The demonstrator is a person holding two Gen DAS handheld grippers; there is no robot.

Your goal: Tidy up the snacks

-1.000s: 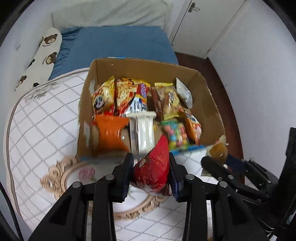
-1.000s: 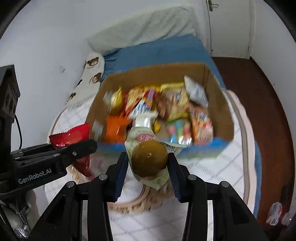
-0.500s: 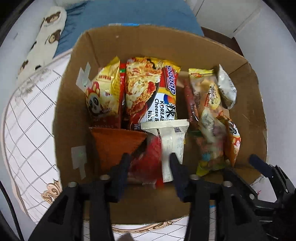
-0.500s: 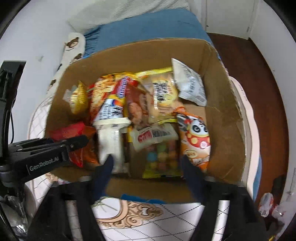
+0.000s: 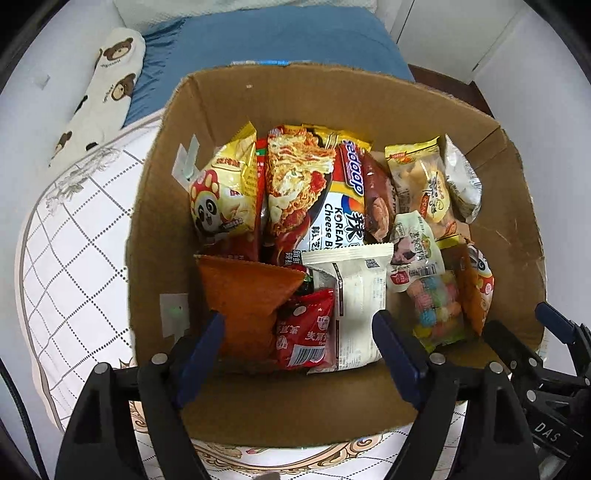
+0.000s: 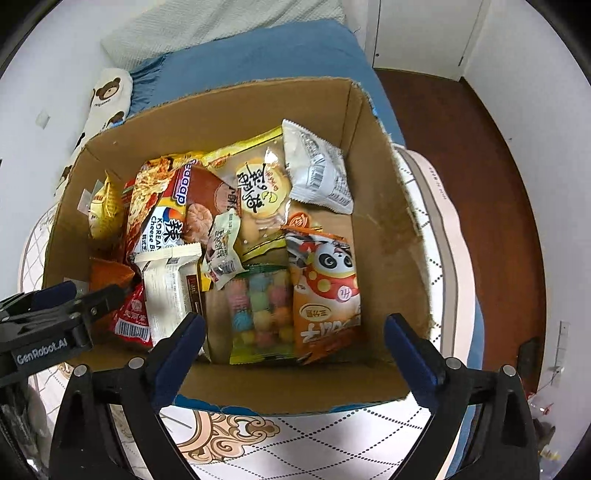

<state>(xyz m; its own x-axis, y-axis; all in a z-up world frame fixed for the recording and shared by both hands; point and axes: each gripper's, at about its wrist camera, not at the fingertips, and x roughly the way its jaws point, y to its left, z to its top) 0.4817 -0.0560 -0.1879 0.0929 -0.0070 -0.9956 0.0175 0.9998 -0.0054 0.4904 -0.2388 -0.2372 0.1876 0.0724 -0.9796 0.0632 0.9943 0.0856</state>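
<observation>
An open cardboard box [image 5: 295,99] [image 6: 221,110] holds several snack packets. My left gripper [image 5: 297,326] hangs over its near left part, jaws opening. A red packet [image 5: 308,332] [image 6: 135,314] lies loose below and between them, beside an orange bag [image 5: 247,291] and a white packet [image 5: 358,295]. My right gripper [image 6: 293,326] hangs over the near right part, jaws opening wide and holding nothing. A pale green packet [image 6: 221,247] [image 5: 413,251] rests on a bag of coloured candy balls [image 6: 258,314]. An orange panda bag [image 6: 325,288] lies to the right of the candy.
The box stands on a white quilted cover [image 5: 74,240] with gold ornament. Behind it are a blue bed [image 5: 277,37] and a bear-print pillow [image 5: 103,85]. Brown floor [image 6: 461,147] and a white door [image 6: 417,33] lie to the right.
Both grippers came forward and down over the box. The left one let the red packet go into it, the right one let the pale green packet go, and both jaws spread apart.
</observation>
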